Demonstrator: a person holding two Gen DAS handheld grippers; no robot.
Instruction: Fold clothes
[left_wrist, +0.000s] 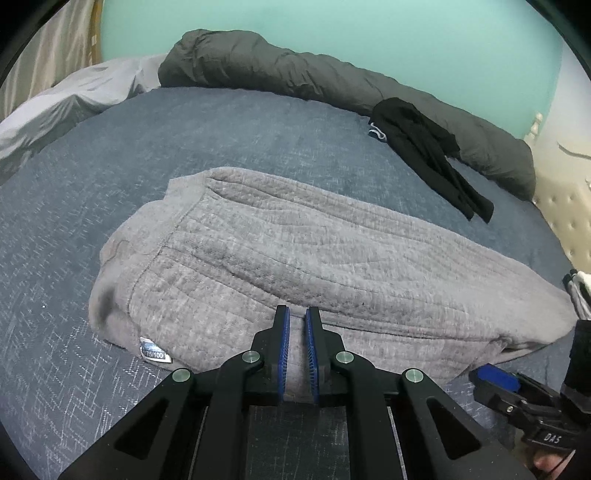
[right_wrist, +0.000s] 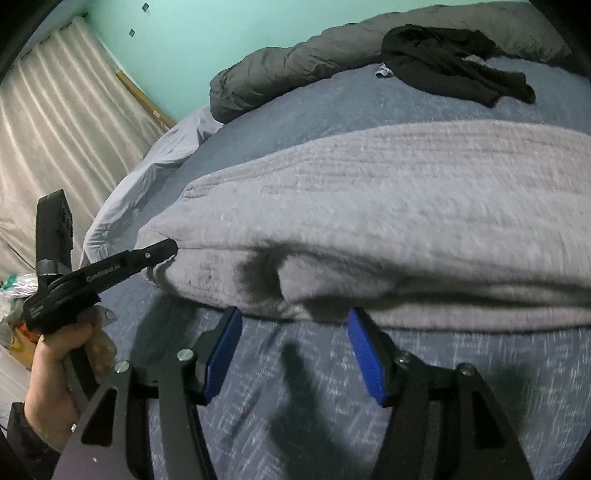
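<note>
On the blue bed (left_wrist: 55, 229), left gripper (left_wrist: 297, 314) pinches the grey garment (left_wrist: 295, 251); right gripper (right_wrist: 293, 315) spread beside it.

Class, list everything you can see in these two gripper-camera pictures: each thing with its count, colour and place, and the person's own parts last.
Grey garment: one, light grey, ribbed, folded on the middle of the bed, size label at its near left corner.
Black garment: one, black, crumpled at the far right of the bed, against the duvet.
Duvet: one, dark grey, rolled along the far edge of the bed.
Bedspread: one, blue-grey, covering the bed.
Sheet: one, pale grey, bunched at the far left corner.
Curtain: one, beige, left of the bed.
Wall: mint green, behind the bed.
Left gripper: black with blue pads, pinching the grey garment's near edge.
Right gripper: black with blue pads, open, at the garment's near edge.
Left hand: one, holding the left gripper's handle.
</note>
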